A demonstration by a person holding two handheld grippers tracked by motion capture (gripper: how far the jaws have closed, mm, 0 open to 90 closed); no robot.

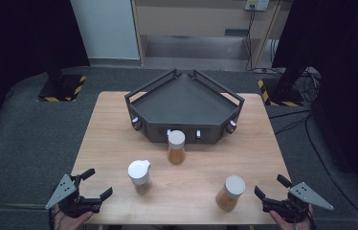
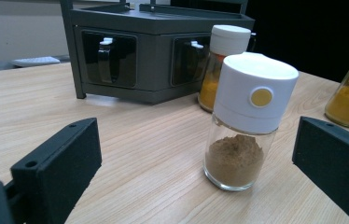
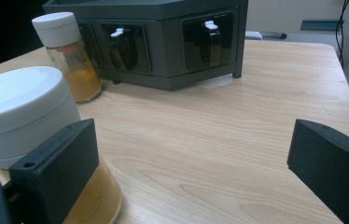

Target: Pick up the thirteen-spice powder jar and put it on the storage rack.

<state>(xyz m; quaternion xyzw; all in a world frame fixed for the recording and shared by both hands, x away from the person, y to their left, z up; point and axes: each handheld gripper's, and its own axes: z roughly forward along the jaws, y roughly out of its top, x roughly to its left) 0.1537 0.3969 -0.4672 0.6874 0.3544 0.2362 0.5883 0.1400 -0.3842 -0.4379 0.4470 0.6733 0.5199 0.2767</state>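
We see a light wooden worktop point(image 1: 119, 143) with a dark grey angular rack point(image 1: 184, 103) standing at its far middle, and three glass spice jars with white caps in front of it. The middle jar point(image 1: 176, 147), holding orange powder, stands just in front of the rack, close to it; whether they touch we cannot tell. The brown-powder jar point(image 1: 139, 176) stands nearer us and to the left, and the third jar point(image 1: 229, 192), with yellow-orange powder, stands near the front right.

Our left gripper point(image 1: 93, 184) sits at the worktop's front left corner, its fingers point(image 2: 56, 168) spread wide and holding nothing. In the left gripper view the brown-powder jar point(image 2: 245, 121) stands upright ahead, between the lines of the two fingers but beyond their tips, nearer the right one.

Our right gripper point(image 1: 270, 187) sits at the front right, fingers point(image 3: 53, 170) likewise apart and empty. In the right gripper view the third jar point(image 3: 23, 116) stands just beside the left finger, partly behind it, outside the gap.
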